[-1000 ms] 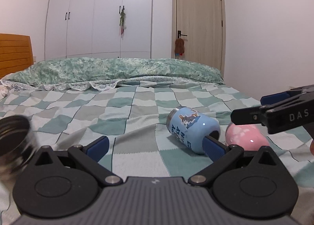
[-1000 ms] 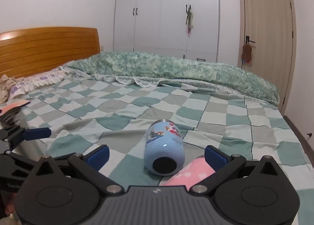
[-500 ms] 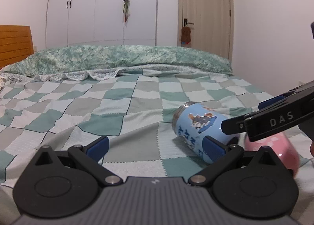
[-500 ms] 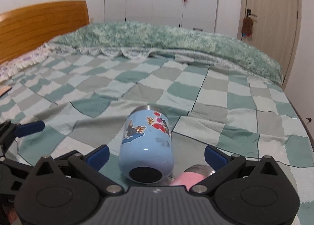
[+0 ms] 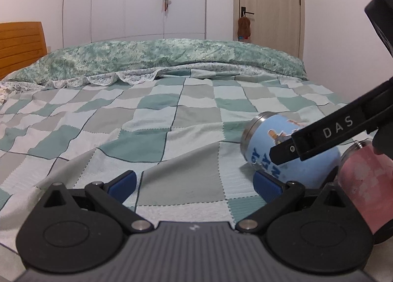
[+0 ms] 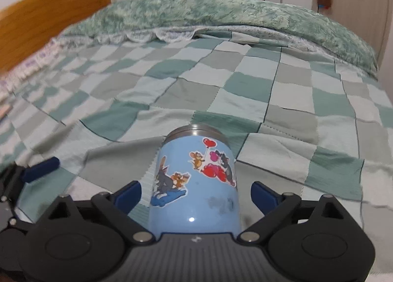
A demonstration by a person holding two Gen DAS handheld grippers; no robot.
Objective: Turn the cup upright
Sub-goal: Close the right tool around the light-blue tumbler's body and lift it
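A light-blue cup [image 6: 196, 178] with cartoon stickers and a steel rim lies on its side on the checked bedspread, rim pointing away. My right gripper [image 6: 196, 193] is open, with the cup between its blue pads, a gap on each side. In the left wrist view the blue cup [image 5: 265, 149] lies at the right, partly behind the right gripper's black finger [image 5: 319, 137]. A pink cup [image 5: 366, 178] lies on its side just right of it. My left gripper [image 5: 194, 181] is open and empty, left of the blue cup.
The bed is covered by a green, grey and white checked bedspread [image 5: 157, 119], with a green quilt [image 5: 172, 58] rolled at the far end. A wooden headboard [image 6: 49, 11] is at the left. A wardrobe [image 5: 132, 2] and a door [image 5: 270, 4] stand behind.
My right gripper has moved forward and down so the blue cup now sits between its fingers. My left gripper has turned right and closer; a dark steel cup left its view.
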